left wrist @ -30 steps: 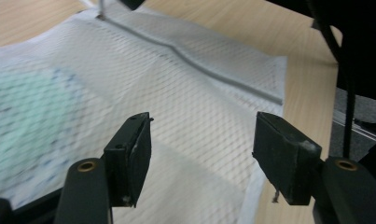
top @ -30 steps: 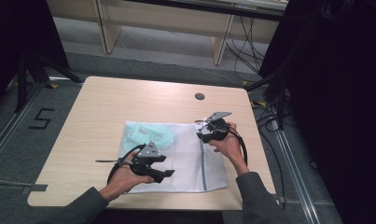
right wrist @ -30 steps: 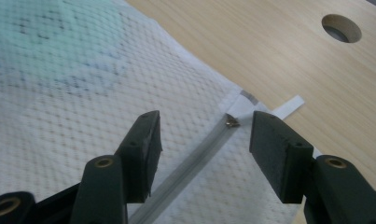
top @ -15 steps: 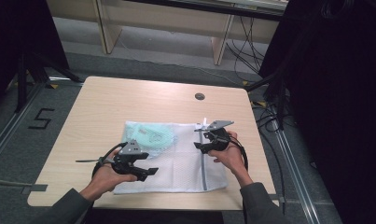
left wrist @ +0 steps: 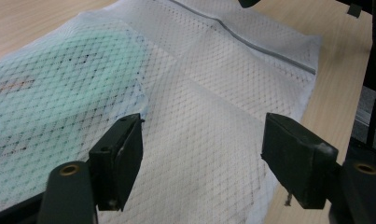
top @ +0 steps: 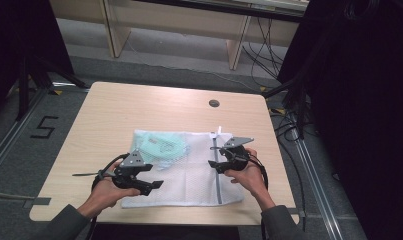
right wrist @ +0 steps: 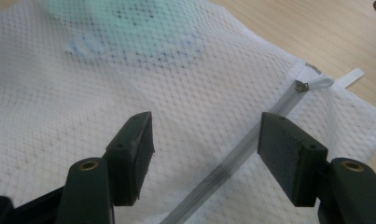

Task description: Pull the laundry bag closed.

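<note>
Mesh bag – green item blurred inside, 2 grippers agape above.

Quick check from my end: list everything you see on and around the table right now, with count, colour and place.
Table: one, light wood, centre of the high view.
Mesh laundry bag: one, white, flat on the table's near half.
Zipper: one, grey, along the bag's right side; its white pull at the far end.
Garment: one, pale green, inside the bag's far-left part.
Round hole: one, dark, far right of the tabletop.
Cables: several, black, on the floor right of the table.
Floor marking "5": one, black, left of the table.
Left gripper: black, open above the bag's near-left part.
Right gripper: black, open above the bag by the zipper.
</note>
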Demonstrator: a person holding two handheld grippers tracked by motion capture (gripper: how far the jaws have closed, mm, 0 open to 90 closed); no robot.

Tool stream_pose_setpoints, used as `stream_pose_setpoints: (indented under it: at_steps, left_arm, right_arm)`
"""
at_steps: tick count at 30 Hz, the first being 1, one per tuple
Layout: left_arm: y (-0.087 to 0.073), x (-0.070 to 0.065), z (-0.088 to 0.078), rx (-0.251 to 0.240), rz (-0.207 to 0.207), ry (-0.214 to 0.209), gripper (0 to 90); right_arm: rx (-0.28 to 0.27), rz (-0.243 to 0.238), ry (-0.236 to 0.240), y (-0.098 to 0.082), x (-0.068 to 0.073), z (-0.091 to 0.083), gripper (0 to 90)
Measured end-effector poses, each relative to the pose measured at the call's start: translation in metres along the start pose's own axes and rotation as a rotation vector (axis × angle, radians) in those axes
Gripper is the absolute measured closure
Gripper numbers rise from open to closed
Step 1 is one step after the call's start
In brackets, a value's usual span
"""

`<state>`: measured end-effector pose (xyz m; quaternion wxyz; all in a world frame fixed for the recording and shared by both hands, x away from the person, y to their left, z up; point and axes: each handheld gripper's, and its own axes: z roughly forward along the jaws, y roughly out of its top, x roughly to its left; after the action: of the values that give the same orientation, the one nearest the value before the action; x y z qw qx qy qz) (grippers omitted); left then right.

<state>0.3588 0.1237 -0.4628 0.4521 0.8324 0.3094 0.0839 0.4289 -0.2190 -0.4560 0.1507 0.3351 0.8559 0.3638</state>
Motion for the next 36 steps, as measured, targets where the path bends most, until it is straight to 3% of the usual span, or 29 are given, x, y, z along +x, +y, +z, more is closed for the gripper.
stream_pose_setpoints:
  at_steps: [2, 3, 4, 5, 6, 7, 9, 10, 12, 14, 15, 16, 18, 21, 22, 23, 24, 26, 27, 28, 29, 30, 33, 35, 36]
  left_arm:
    - [0.0, 0.001, -0.001, 0.004, 0.011, 0.01, 27.3]
    - [-0.001, 0.001, -0.002, 0.004, -0.009, 0.013, 26.5]
    - [-0.001, 0.002, -0.002, 0.004, 0.012, 0.01, 26.5]
    - [-0.001, 0.002, -0.003, 0.004, 0.003, 0.016, 26.3]
    - [-0.002, 0.002, -0.004, 0.007, -0.016, 0.02, 25.9]
    - [-0.002, 0.004, -0.005, 0.017, 0.004, 0.017, 25.6]
    - [-0.003, 0.003, -0.006, 0.002, -0.021, 0.022, 25.4]
    - [-0.004, 0.003, -0.007, -0.001, -0.018, 0.024, 25.2]
    - [-0.003, 0.005, -0.009, -0.002, 0.001, 0.014, 23.3]
    - [-0.003, 0.004, -0.01, -0.022, -0.02, 0.012, 20.6]
    - [-0.004, 0.004, -0.011, -0.023, -0.016, 0.011, 19.8]
    - [-0.004, 0.004, -0.012, -0.015, -0.03, 0.012, 19.1]
    - [-0.006, 0.003, -0.013, -0.022, -0.018, 0.021, 17.8]
    - [-0.008, 0.002, -0.015, -0.02, -0.037, 0.025, 16.0]
    - [-0.008, 0.002, -0.016, -0.015, -0.033, 0.016, 15.6]
    - [-0.008, 0.002, -0.016, -0.018, -0.009, 0.022, 15.3]
    - [-0.009, 0.002, -0.016, -0.016, -0.004, 0.025, 15.3]
    - [-0.011, 0.001, -0.018, -0.012, -0.023, 0.029, 15.0]
    - [-0.012, 0.001, -0.018, -0.012, -0.025, 0.027, 15.0]
    - [-0.012, 0.001, -0.019, -0.007, -0.031, 0.027, 15.0]
    - [-0.013, 0.0, -0.02, -0.018, -0.011, 0.04, 15.0]
    - [-0.013, 0.0, -0.021, -0.022, -0.012, 0.038, 15.0]
    - [-0.014, -0.003, -0.027, -0.011, 0.006, 0.055, 16.9]
    - [-0.015, -0.003, -0.031, 0.005, 0.026, 0.067, 17.2]
    - [-0.016, -0.003, -0.032, 0.009, 0.031, 0.071, 17.2]
  right_arm:
    - [0.039, -0.002, 0.013, -0.001, 0.001, -0.005, 36.4]
    - [-0.009, -0.007, 0.001, -0.004, 0.002, -0.002, 36.2]
    - [0.004, -0.009, 0.002, -0.005, 0.003, -0.004, 35.8]
    - [0.013, 0.011, 0.011, -0.005, 0.004, -0.005, 35.3]
    - [0.022, 0.0, 0.01, -0.007, 0.004, -0.006, 35.1]
    - [0.043, -0.008, 0.017, -0.008, 0.004, -0.009, 35.1]
    - [0.014, 0.012, 0.008, -0.012, 0.006, -0.009, 34.6]
    - [0.01, -0.007, 0.003, -0.013, 0.005, -0.01, 34.6]
    - [0.017, 0.018, 0.001, -0.016, 0.006, -0.014, 34.7]
    - [0.001, 0.01, 0.0, -0.019, 0.006, -0.016, 34.7]
    - [0.026, -0.002, 0.009, -0.02, 0.005, -0.02, 34.6]
    - [-0.002, 0.003, -0.003, -0.023, 0.006, -0.019, 34.6]
    - [0.021, 0.008, 0.007, -0.026, 0.006, -0.023, 34.3]
    - [0.009, 0.018, 0.001, -0.031, 0.008, -0.027, 34.0]
    - [0.014, 0.044, 0.005, -0.032, 0.01, -0.028, 33.9]
    - [0.034, 0.029, 0.009, -0.033, 0.009, -0.031, 33.8]
    - [0.01, 0.044, 0.003, -0.036, 0.011, -0.03, 33.5]
    - [0.05, 0.031, 0.01, -0.037, 0.011, -0.035, 33.1]
    - [0.014, 0.038, -0.004, -0.041, 0.012, -0.032, 32.8]
    - [0.03, 0.036, -0.002, -0.042, 0.013, -0.034, 32.3]
    - [0.048, 0.034, 0.009, -0.042, 0.012, -0.037, 32.1]
    - [0.012, 0.033, 0.0, -0.045, 0.013, -0.035, 32.1]
    - [0.032, 0.054, 0.001, -0.049, 0.017, -0.041, 32.2]
    - [0.037, 0.029, 0.009, -0.052, 0.016, -0.046, 32.2]
    - [0.012, 0.045, -0.001, -0.055, 0.018, -0.045, 32.1]
